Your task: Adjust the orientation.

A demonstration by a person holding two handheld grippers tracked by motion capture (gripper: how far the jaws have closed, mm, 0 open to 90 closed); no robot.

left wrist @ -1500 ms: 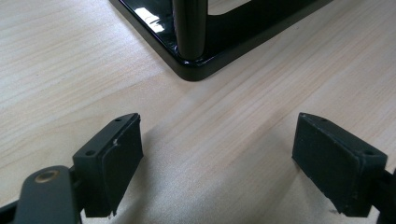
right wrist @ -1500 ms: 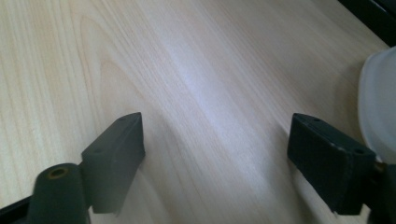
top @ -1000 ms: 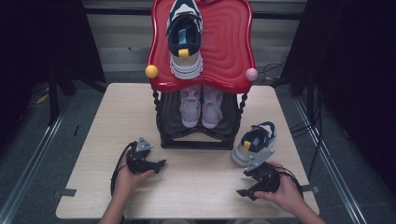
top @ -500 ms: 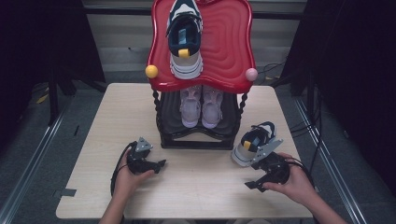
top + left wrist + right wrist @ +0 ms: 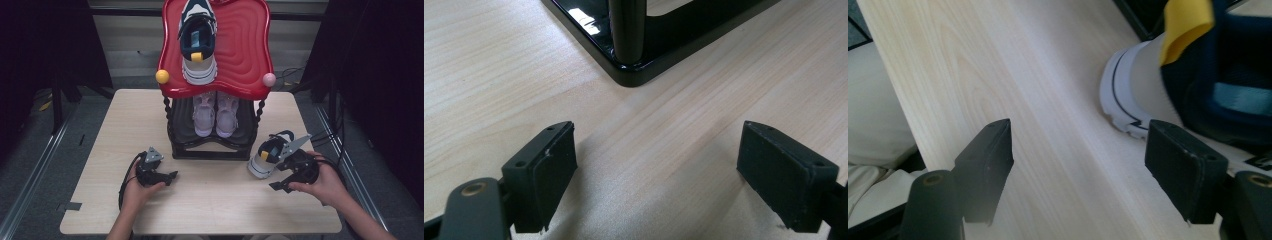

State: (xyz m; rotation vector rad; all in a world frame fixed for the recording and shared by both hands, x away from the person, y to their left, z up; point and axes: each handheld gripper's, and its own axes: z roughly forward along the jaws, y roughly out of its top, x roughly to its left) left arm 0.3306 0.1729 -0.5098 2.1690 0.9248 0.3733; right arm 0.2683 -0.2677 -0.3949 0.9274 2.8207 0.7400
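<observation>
high view: a navy and white sneaker (image 5: 270, 154) is seen lying on the wooden table (image 5: 210, 200), just to the right of the black base of the shoe rack (image 5: 210, 150) and near the table's right edge; its heel, marked by a yellow pull tab, is turned toward the person; the right gripper (image 5: 286, 181) is held in the right hand (image 5: 327, 182) just beside the sneaker's heel, with its grey plate overlapping the shoe in this view; the left gripper (image 5: 170, 176) is held in the left hand (image 5: 137, 190) on the table in front of the rack's left corner, well apart from the sneaker; a matching sneaker (image 5: 198, 42) is set on the red top tray (image 5: 245, 50) of the rack; a pair of pale pink shoes (image 5: 216, 114) is placed on the lower shelf.

right gripper view: the jaws are seen standing apart and have just been closing slightly; nothing is gripped between them, bare table being visible in the gap; the sneaker's (image 5: 1188, 80) white heel and yellow tab are located just beyond the right-hand jaw; whether that jaw touches the sole cannot be determined.

left gripper view: the jaws are spread wide and empty above the table (image 5: 499, 75); the corner post of the rack (image 5: 629, 45) is seen ahead of them.
</observation>
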